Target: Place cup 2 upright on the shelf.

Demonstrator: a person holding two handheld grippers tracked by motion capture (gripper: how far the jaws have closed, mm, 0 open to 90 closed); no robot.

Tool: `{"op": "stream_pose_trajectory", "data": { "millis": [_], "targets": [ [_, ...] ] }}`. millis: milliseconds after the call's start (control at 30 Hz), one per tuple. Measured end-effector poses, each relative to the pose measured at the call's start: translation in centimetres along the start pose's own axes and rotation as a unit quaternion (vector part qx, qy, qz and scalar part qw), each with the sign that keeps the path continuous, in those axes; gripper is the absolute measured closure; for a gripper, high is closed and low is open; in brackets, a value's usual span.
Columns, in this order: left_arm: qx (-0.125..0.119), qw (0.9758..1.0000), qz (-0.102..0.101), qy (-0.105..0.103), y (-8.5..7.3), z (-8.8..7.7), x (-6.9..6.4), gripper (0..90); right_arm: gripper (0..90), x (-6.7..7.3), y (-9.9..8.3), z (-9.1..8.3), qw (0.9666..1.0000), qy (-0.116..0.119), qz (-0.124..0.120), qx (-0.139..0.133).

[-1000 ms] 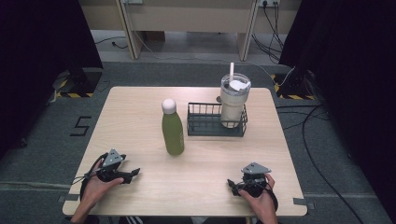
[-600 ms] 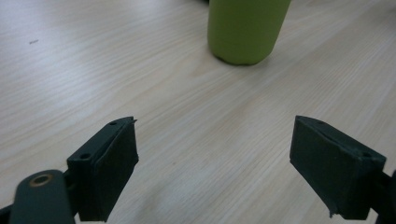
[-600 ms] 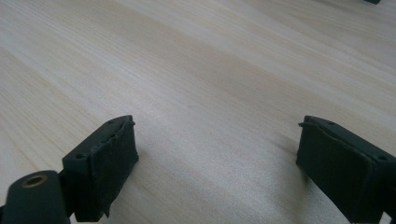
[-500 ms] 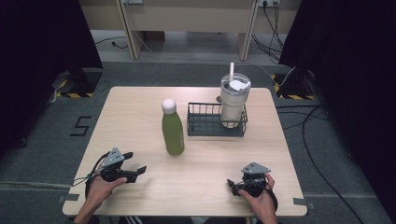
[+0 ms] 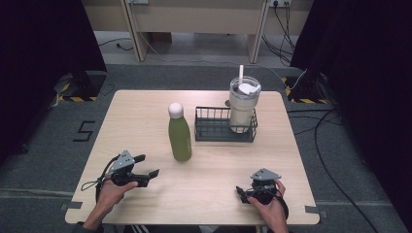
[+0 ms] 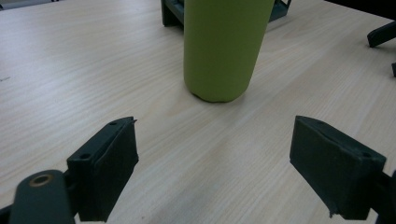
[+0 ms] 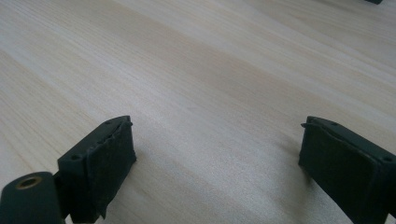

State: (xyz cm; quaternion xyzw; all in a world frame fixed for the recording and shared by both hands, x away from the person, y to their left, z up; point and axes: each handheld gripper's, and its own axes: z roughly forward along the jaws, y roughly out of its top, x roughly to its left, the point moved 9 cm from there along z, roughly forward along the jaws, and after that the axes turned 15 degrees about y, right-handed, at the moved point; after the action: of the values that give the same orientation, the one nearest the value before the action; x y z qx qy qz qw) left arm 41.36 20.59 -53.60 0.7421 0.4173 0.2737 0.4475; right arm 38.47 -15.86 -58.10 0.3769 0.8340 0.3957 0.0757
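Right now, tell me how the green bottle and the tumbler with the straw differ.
The green bottle is slim, olive green and closed with a rounded white cap; the tumbler is wider, pale cream, with a lid and a white straw sticking up. The green bottle stands directly on the table; the tumbler stands inside the black wire basket. The green bottle is nearer the left gripper. Both stand upright, untouched.

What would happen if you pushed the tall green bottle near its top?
The green bottle would probably tip rather than slide: it stands tall and narrow on a small round base on the smooth wooden table. Its sides look smooth, so jaws might slip. Once down, its round body would likely roll. The left gripper stands open, facing it.
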Motion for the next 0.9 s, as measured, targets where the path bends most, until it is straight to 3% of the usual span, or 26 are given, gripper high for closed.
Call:
{"op": "stream_pose_trajectory", "data": {
  "millis": [467,900],
  "targets": [
    [-0.012,0.9998,-0.003,-0.017,1.7,1.4,-1.0,14.7,8.5,0.0,0.1,0.2,1.0000,0.001,0.002,0.002],
    [-0.024,0.9995,0.002,-0.019,3.0,2.4,-1.5,14.7,7.7,0.0,0.2,0.3,1.0000,0.001,0.000,0.004]
  ]
}}
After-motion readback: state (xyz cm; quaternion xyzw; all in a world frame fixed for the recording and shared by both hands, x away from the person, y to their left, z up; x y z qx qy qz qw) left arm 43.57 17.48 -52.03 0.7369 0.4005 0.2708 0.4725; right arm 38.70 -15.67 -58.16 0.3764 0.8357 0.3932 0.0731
